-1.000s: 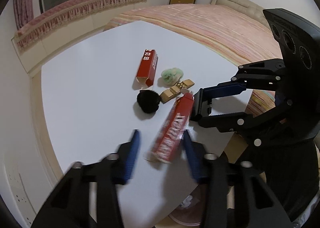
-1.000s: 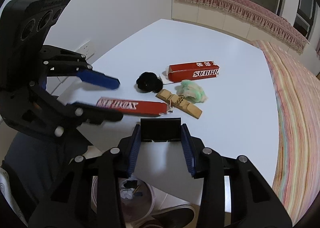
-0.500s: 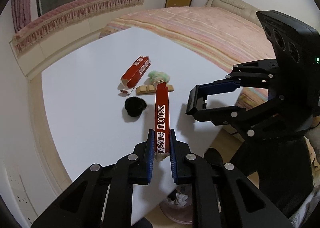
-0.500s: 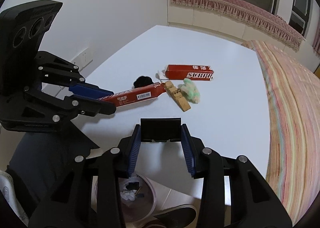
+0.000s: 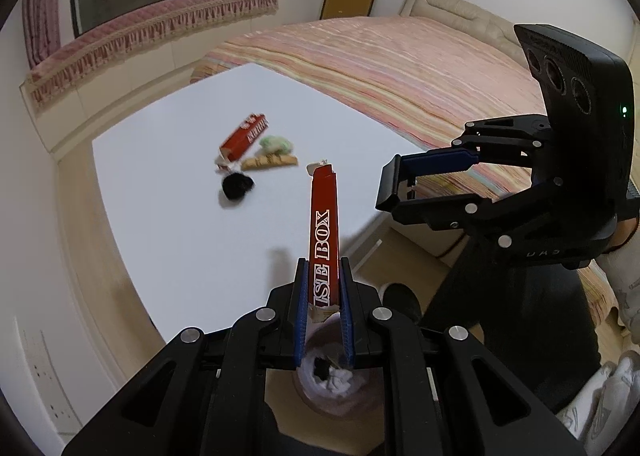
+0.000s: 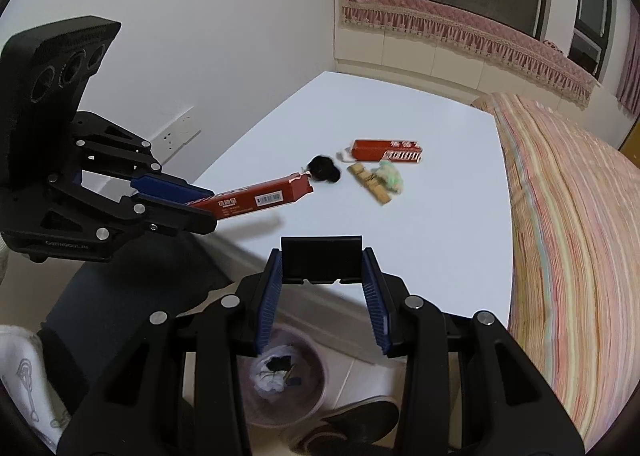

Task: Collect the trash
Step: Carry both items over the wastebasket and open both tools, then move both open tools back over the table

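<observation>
My left gripper (image 5: 323, 298) is shut on one end of a long red carton (image 5: 325, 228) and holds it in the air off the white table's (image 5: 180, 224) near edge, above a pink trash bin (image 5: 334, 384). The carton also shows in the right wrist view (image 6: 256, 198), held by the left gripper (image 6: 196, 204). My right gripper (image 6: 322, 288) is shut on a small black box (image 6: 321, 260), also above the bin (image 6: 286, 376). On the table lie a second red carton (image 6: 386, 150), a black fuzzy ball (image 6: 324, 168), a tan strip (image 6: 368, 182) and a green wad (image 6: 390, 174).
A bed with a striped cover (image 6: 568, 216) runs along the table's right side. A wall with a socket (image 6: 178, 132) is on the left. A dark shoe (image 6: 348, 422) is on the floor beside the bin. A padded window seat (image 5: 152, 32) is at the back.
My left gripper closed on the long red carton, lifted it from the table and drew it back over the bin. My right gripper also pulled back with the black box.
</observation>
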`<state>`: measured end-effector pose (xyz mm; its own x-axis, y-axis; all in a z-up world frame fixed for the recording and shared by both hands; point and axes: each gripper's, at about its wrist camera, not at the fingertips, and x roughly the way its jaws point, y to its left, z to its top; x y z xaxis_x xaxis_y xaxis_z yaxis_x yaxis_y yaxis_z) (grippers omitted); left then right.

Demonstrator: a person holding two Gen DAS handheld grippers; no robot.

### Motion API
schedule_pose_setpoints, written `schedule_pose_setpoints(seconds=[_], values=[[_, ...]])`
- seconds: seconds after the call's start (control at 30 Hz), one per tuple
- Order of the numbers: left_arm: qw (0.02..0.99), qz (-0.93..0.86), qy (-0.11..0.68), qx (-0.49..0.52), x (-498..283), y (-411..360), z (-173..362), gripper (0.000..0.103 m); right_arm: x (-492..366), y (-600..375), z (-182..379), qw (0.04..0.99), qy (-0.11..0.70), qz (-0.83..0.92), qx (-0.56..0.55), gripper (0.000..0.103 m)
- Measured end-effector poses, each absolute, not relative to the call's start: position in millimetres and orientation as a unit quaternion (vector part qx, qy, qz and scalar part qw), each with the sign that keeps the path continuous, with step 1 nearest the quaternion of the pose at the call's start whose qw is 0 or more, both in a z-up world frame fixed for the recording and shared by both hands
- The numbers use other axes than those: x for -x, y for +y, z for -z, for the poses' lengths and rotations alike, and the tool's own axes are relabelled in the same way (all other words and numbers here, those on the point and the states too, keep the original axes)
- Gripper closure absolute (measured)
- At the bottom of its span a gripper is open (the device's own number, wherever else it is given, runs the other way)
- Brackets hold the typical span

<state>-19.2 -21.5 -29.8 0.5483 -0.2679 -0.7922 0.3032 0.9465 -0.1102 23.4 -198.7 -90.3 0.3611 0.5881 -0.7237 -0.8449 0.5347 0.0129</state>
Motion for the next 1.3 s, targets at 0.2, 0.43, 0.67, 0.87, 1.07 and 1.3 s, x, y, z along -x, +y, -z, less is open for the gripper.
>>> schedule_pose_setpoints(seconds=[0.2, 0.43, 0.67, 0.87, 1.07, 1.3], values=[[0.872, 0.169, 0.459, -0.02, 49, -32, 41, 0.089, 9, -212, 104, 0.794, 0.362, -0.452, 0.185, 0.064], [0.863, 0.175, 0.474, -0.02, 74, -44, 56, 0.089, 38, -221, 119, 0.785, 0.374, -0.458, 0.185, 0.064], [0.86, 0.177, 0.478, -0.022, 87, -49, 61, 0.089, 49, -224, 125, 0.782, 0.378, -0.461, 0.183, 0.064], [0.858, 0.187, 0.478, -0.026, 88, -52, 62, 0.046, 52, -222, 133, 0.772, 0.387, -0.467, 0.188, 0.044], [0.876, 0.153, 0.458, -0.013, 84, -40, 57, 0.011, 43, -228, 137, 0.782, 0.396, -0.447, 0.177, 0.008], [0.887, 0.12, 0.447, -0.007, 77, -30, 55, 0.008, 33, -233, 135, 0.789, 0.405, -0.435, 0.156, 0.005]])
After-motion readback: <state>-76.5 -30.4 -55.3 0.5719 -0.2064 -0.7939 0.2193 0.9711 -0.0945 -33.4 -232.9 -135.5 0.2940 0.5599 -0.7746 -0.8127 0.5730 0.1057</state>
